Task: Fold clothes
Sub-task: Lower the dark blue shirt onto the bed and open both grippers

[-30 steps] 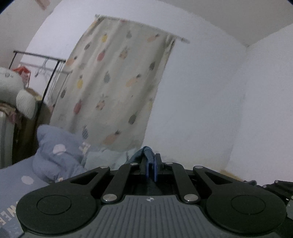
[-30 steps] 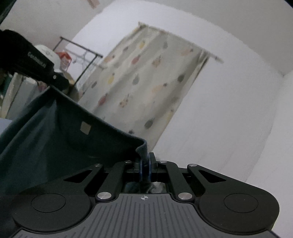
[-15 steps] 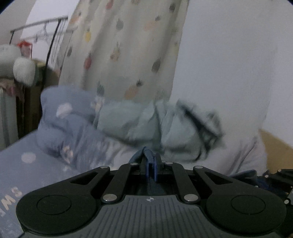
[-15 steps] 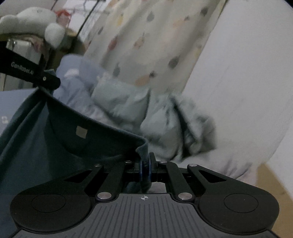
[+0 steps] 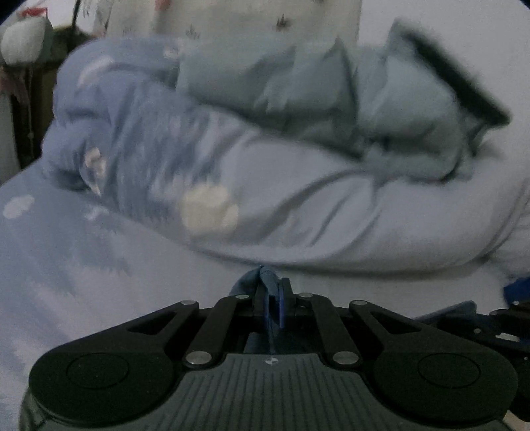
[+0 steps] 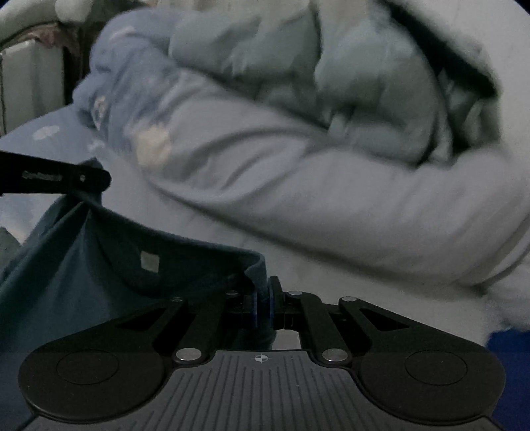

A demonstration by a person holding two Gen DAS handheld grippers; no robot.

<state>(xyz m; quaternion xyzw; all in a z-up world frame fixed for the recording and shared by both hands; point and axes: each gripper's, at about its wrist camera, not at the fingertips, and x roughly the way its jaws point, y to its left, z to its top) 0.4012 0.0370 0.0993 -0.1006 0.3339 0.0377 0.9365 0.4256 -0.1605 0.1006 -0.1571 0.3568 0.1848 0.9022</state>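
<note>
Both sets of jaws closed, each pinching fabric of the same dark teal garment (image 6: 82,275). Left gripper (image 5: 272,303): blue pads together with a fold of the cloth bunched up between them and poking out past the tips. Right gripper (image 6: 262,303): pads clamped on the garment's top edge near what looks like the neckline.

In the right wrist view the garment hangs stretched between the two grippers. Its upper edge runs from the right pinch up and left to the left gripper's black finger (image 6: 56,177), which enters from the left frame edge. A small pale label (image 6: 149,260) shows on the inner side below that edge. The body of the cloth drapes down and left, below the frame. Cannot tell whether the lower part touches the bed.

Beyond the grippers: pale blue bedsheet (image 5: 66,265) with light blotch prints. Further back a rolled white-blue duvet (image 5: 364,225) lies across the bed, with a blue printed pillow or cover (image 5: 109,132) at its left end. A crumpled grey-green blanket (image 5: 381,109) sits on top of the duvet, dark trim on its right edge. Both views motion-blurred.

Far left: white plush toy (image 5: 23,43), partly cut off. Behind the bedding, a patterned curtain (image 5: 258,16).
</note>
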